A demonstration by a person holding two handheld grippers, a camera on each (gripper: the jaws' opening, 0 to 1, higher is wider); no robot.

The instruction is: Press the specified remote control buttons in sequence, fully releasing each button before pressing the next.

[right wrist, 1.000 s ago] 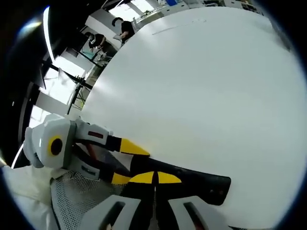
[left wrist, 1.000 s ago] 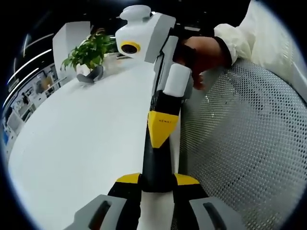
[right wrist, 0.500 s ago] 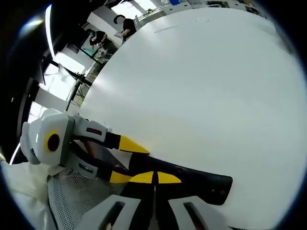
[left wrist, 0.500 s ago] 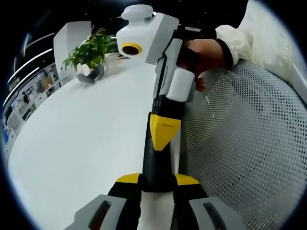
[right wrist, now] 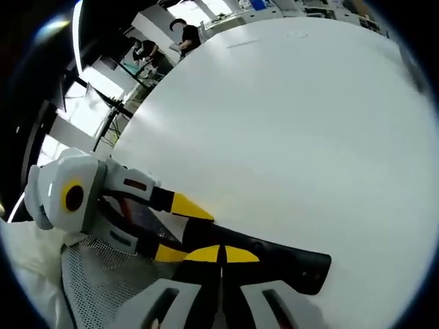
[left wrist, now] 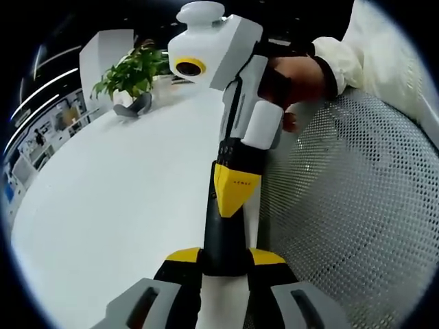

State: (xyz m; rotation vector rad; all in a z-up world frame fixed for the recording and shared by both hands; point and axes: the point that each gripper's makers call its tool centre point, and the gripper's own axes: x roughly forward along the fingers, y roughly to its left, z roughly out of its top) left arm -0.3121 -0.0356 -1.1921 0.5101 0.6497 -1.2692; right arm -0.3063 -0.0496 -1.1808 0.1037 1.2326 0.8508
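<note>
remote control (right wrist: 274, 260) buttons hidden, far people (right wrist: 180, 33) blurred

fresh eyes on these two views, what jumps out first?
The black remote lies at the white table's edge, clamped between the left gripper's yellow-tipped jaws, with the right gripper pointing down onto its top face. In the right gripper view the same remote runs out past the closed yellow tips of the right gripper, the left gripper gripping it from the left. A potted plant stands at the table's far end.
</note>
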